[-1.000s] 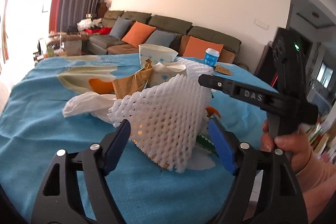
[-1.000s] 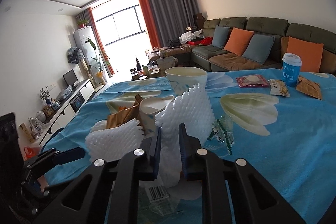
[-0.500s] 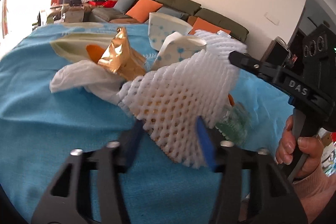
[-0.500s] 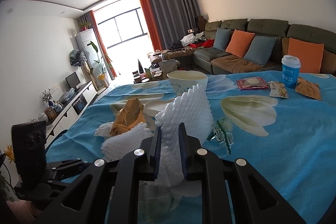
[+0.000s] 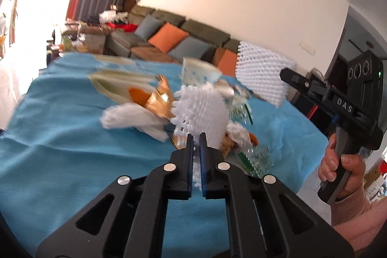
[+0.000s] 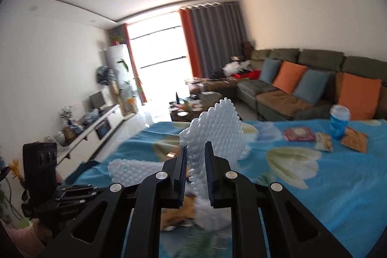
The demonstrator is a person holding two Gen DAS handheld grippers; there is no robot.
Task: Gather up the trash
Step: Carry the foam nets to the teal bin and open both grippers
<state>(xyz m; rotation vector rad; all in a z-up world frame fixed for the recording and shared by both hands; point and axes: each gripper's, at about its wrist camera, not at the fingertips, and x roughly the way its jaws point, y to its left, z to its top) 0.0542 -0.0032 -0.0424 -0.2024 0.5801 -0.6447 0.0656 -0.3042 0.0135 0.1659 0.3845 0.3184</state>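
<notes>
The left gripper [image 5: 196,137] has its two fingers squeezed tight on a white foam net sleeve [image 5: 202,113], the soft kind that goes around fruit. The foam is squashed flat between the blue pads and fans out above them. Just behind it lies a heap of trash on the blue cloth with pale flowers [image 5: 60,137]: a crumpled white tissue [image 5: 128,119], a shiny gold wrapper [image 5: 158,98] and a clear crinkly plastic bag with green edges [image 5: 254,158]. The picture is blurry, so I cannot tell if the foam is off the cloth or brushing the heap.

The right gripper [image 6: 196,154] is also clamped shut, on a second white foam net sleeve [image 6: 217,129]. That one stands up tall between its fingers, well above the cloth. The person's hand [image 5: 343,171] is wrapped around the right gripper's black handle.

More trash waits far back on the cloth: a blue cup with a white lid [image 6: 338,122], a red snack packet [image 6: 300,134] and an orange-brown packet [image 6: 355,142]. No bin shows in either view.

I think the step now is to lift both foam nets away. To do it well, keep both squeezes firm, because foam is springy and light and can slip out. Lift the left one slowly and straight up, so the tissue and gold wrapper beside it do not get dragged along or flicked off the cloth. Keep the two grippers apart so the nets do not catch on each other
</notes>
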